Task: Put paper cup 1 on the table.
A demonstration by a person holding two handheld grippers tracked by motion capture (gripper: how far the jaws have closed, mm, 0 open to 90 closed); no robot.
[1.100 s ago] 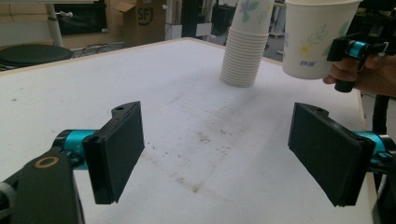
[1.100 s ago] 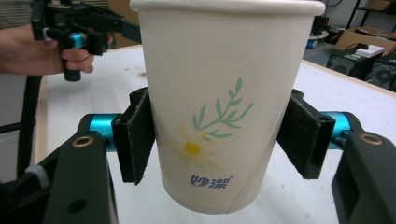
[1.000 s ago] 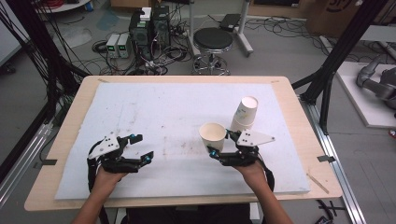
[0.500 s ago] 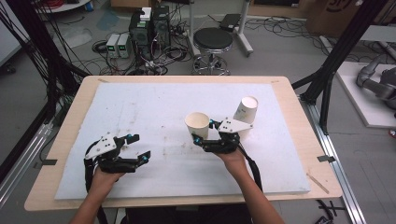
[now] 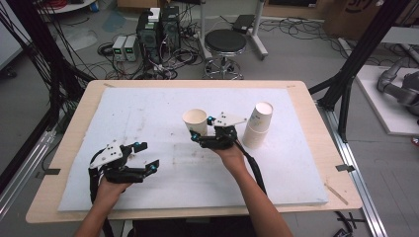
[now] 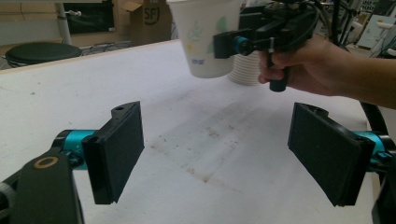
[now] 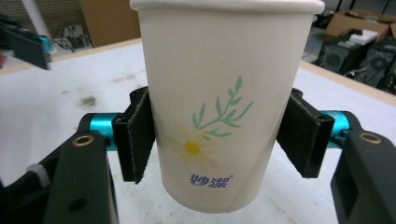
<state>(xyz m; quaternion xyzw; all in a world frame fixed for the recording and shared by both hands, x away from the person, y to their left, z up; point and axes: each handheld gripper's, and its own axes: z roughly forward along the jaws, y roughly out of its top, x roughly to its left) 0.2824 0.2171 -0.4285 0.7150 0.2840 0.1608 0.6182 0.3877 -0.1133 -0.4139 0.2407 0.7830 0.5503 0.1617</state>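
Note:
A white paper cup (image 5: 195, 122) with a flower print (image 7: 219, 107) hangs upright above the white mat, and my right gripper (image 5: 200, 130) is shut on its sides near mid-table. Both pads press the cup's wall in the right gripper view, where the right gripper (image 7: 217, 140) holds it from either side. To its right on the mat stands a stack of paper cups (image 5: 259, 124), apart from the held one. My left gripper (image 5: 146, 157) rests low at the front left, open with nothing between its jaws (image 6: 224, 158). From there the held cup (image 6: 205, 37) and the stack (image 6: 245, 70) show farther off.
The white mat (image 5: 148, 108) covers most of the wooden table (image 5: 316, 123); faint brown stains mark its middle. Beyond the far edge stand a black stool (image 5: 225, 44) and electronics with cables (image 5: 158, 34). Black frame posts rise at both sides.
My right gripper has carried the cup leftward, away from the stack of cups, toward the table's middle. The left gripper has stayed where it was.

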